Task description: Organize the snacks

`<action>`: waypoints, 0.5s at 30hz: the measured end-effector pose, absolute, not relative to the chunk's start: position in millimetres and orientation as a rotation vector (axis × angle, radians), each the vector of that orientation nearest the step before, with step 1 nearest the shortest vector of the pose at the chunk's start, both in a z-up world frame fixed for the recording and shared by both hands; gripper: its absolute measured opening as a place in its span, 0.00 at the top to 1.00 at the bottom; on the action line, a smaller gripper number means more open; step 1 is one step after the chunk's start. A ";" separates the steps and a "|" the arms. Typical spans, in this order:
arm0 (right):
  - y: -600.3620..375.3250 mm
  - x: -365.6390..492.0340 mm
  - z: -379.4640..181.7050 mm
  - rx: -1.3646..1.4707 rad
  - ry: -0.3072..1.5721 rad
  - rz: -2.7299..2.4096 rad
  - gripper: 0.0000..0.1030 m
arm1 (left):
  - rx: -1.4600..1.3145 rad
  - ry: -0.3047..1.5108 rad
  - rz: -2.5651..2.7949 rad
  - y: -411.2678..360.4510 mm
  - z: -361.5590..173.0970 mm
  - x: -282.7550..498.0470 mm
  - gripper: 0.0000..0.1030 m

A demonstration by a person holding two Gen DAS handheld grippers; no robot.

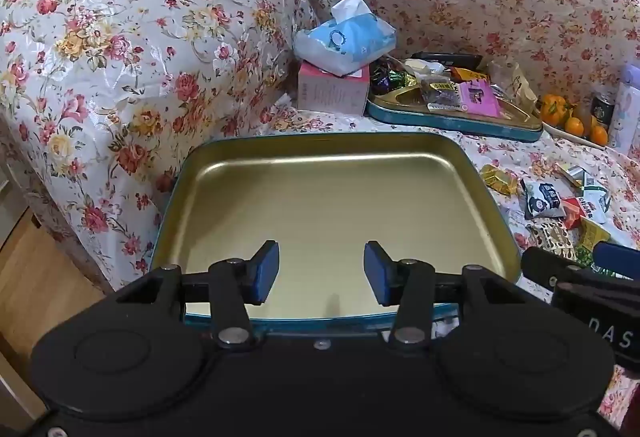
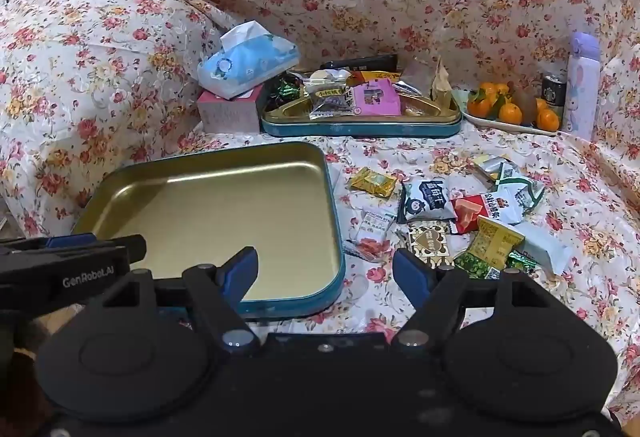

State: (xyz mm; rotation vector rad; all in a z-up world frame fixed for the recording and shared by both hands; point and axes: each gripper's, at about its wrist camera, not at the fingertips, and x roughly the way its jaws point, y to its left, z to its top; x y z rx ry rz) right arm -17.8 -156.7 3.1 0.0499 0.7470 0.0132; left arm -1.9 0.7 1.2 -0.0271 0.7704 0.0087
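Left wrist view: the left gripper (image 1: 321, 272) hovers with jaws apart and nothing between them, over the near edge of an empty gold tin (image 1: 332, 197) on a floral sofa cover (image 1: 120, 57). Loose snack packets (image 1: 560, 209) lie to its right.

Right wrist view: the right gripper (image 2: 325, 274), jaws wide and empty, points between tin (image 2: 216, 205) and packets (image 2: 460, 221). Sorting seems unstarted; next, reach right and pinch one packet. A filled tin (image 2: 360, 125), tissue pack (image 2: 248, 57) and oranges (image 2: 512, 109) sit far back, clear.

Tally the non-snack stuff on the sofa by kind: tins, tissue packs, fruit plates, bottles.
Tins: 2, the empty tin and the filled tin
Tissue packs: 2, the blue pack on the pink box
Fruit plates: 1, the plate of oranges
Bottles: 1, the purple bottle
Total: 6
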 end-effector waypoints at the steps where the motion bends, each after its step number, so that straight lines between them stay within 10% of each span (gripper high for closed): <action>1: -157.4 -17.8 3.3 0.048 0.747 0.011 0.24 | -0.025 0.764 0.009 1.1 1.8 -2.9 0.47; 15: -153.6 -19.2 3.3 0.054 0.768 0.054 0.24 | 0.030 0.781 -0.022 -10.3 -2.6 -3.1 0.47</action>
